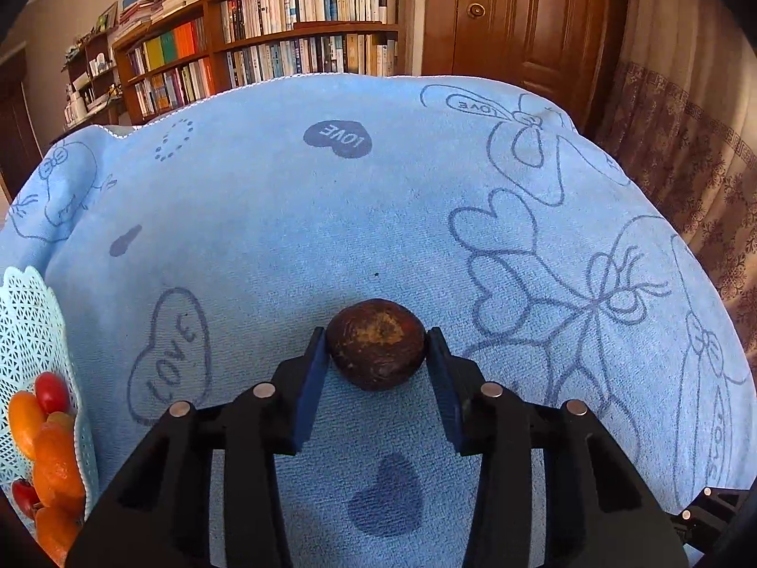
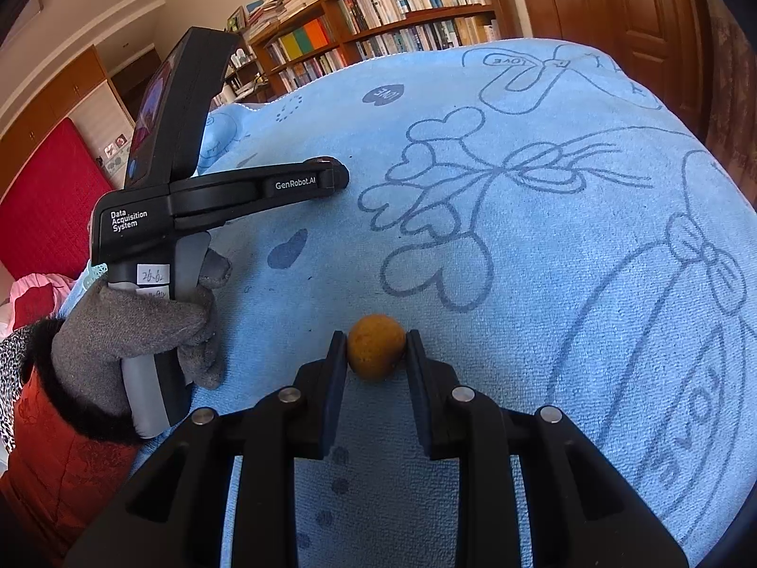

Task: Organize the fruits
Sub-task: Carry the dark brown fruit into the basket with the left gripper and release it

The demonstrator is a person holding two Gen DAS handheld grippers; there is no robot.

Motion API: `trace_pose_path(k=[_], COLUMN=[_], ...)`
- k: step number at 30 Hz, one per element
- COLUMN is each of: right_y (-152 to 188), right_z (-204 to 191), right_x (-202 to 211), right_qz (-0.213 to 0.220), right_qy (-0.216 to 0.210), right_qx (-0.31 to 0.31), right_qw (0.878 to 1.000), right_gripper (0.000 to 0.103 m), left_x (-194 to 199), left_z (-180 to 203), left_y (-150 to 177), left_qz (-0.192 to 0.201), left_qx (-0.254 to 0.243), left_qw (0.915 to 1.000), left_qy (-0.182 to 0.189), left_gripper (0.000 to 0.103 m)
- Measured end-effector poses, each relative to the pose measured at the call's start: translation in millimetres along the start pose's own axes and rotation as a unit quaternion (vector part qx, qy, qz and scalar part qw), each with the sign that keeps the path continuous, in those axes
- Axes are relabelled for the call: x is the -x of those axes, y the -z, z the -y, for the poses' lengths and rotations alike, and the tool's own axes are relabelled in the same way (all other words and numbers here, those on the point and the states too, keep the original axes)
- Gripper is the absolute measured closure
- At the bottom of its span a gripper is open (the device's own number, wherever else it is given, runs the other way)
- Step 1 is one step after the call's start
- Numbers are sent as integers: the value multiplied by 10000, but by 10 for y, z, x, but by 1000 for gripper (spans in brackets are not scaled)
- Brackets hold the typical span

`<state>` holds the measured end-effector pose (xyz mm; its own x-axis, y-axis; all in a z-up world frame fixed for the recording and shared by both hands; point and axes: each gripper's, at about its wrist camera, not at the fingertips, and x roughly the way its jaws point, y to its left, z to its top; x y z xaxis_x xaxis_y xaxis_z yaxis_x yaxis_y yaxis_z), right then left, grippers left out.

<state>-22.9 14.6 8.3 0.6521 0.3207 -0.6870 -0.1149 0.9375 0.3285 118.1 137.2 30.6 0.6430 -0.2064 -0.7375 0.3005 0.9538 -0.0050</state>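
We see first the blue towel (image 1: pixel 293 217), a soft terry cloth with printed hearts and cartoon figures, which covers the whole work surface; behind it stand a wooden bookshelf (image 1: pixel 284 33) full of books and a brown door (image 1: pixel 515 14). At the left edge of the left wrist view is a pale blue plastic basket (image 1: pixel 33 326) with a net-like wall and a wavy rim, and inside it we see some orange fruits (image 1: pixel 57 468) and small red tomatoes (image 1: pixel 51 392). In the right wrist view a gloved hand (image 2: pixel 142 331) in grey knit holds the handle of the left gripper (image 1: pixel 377 350). This gripper has its two blue-padded fingers pressed on both sides of a dark brown round fruit (image 1: pixel 376 348), which sits low over the towel; we cannot tell if it is lifted or resting there. Its skin looks rough and dull, with a yellowish worn patch on top, so we judge it rather firm and not slippery, and a hold across its widest part, as now, seems good. The right gripper (image 2: pixel 376 348) is closed in the same way on a small orange ball-shaped fruit (image 2: pixel 376 348), near the front of the towel. This one looks light, with a fine pitted peel; we think it is softer and can roll easily, so only gentle pressure at its middle is wanted. Both fruits are outside the basket, which we judge is the place for them.
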Motion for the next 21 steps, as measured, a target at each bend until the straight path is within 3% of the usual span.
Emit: trace_pose_path(k=[21], right_y=[5], right_z=[-26], right_x=[80], right_qz=[183], right_qy=[17], right_qx=[37], right_qw=[9998], right_gripper=[78], left_x=[707], left_z=[-136], left_y=[131], left_qz=[830], left_qx=[343], left_qw=[9945], left_qy=[-533], left_gripper=[60])
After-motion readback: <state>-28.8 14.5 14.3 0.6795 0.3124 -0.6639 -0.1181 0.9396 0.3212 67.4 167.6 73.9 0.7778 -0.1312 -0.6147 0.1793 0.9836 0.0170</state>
